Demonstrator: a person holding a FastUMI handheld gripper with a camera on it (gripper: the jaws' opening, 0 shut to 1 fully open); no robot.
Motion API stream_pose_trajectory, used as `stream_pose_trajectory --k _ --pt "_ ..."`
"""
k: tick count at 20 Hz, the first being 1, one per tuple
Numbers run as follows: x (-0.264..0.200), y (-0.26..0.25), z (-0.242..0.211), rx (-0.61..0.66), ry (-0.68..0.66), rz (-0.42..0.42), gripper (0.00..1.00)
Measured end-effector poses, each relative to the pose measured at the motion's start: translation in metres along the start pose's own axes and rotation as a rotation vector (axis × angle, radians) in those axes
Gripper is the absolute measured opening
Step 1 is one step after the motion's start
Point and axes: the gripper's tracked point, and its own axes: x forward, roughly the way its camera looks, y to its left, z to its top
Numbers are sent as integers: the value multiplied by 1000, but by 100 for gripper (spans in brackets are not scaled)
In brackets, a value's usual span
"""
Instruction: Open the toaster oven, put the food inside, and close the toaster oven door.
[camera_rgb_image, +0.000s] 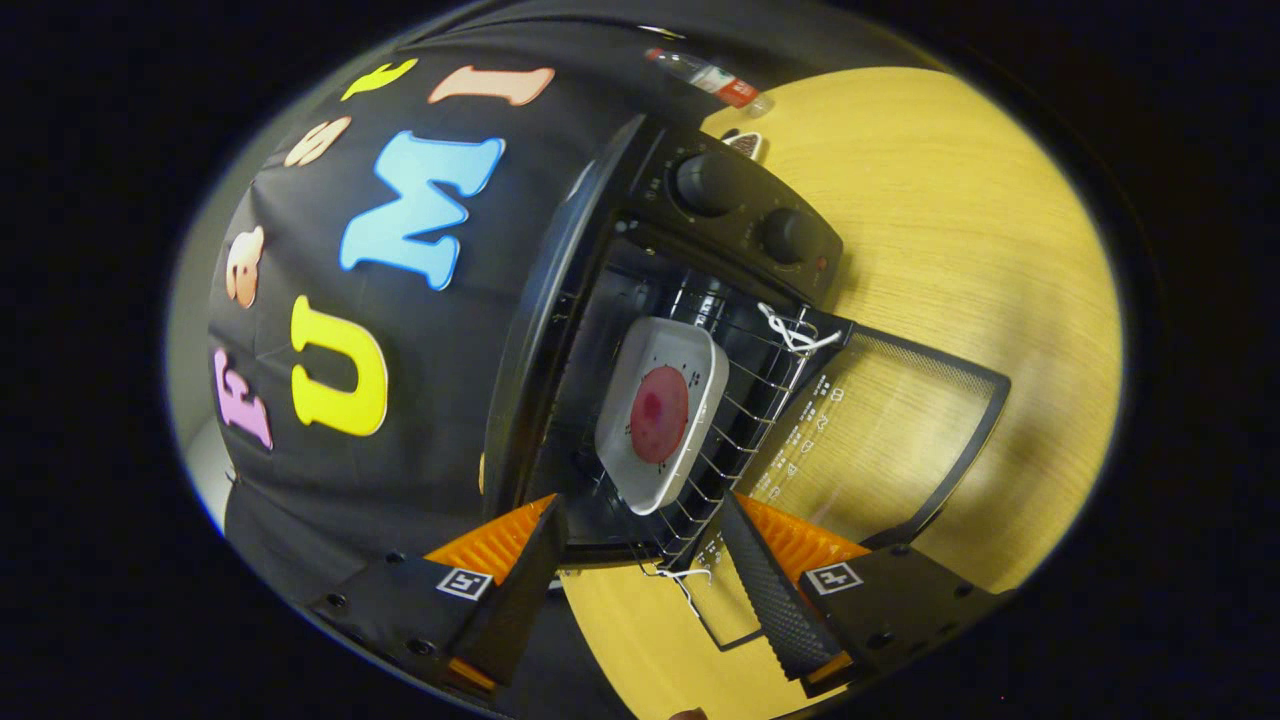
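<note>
The black toaster oven (640, 250) lies ahead of my fingers, seen strongly tilted, with two knobs (745, 205) on its panel. Its glass door (880, 430) hangs open over the wooden table. Inside, on the wire rack (745, 420), rests a white square dish (690, 355) holding a round red slice of food (659, 413). My gripper (640, 560) is open, with nothing between its fingers; the rack's front edge and the dish sit just beyond the fingertips.
The light wooden table (980, 260) spreads beyond and beside the oven. A plastic bottle with a red label (712, 78) lies behind the oven near the cloth wall. White string ties (795, 335) hang from the rack's corners.
</note>
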Motion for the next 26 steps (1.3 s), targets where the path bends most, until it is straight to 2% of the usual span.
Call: stream_pose_trajectory --k 6,14,19,26 --pt "-36 -16 -19 -315 86 9 97" --pt "-58 -49 -42 -752 165 -13 98" --pt "-60 -74 -57 -838 233 -63 98" --pt "-54 -114 -68 -901 327 -184 98"
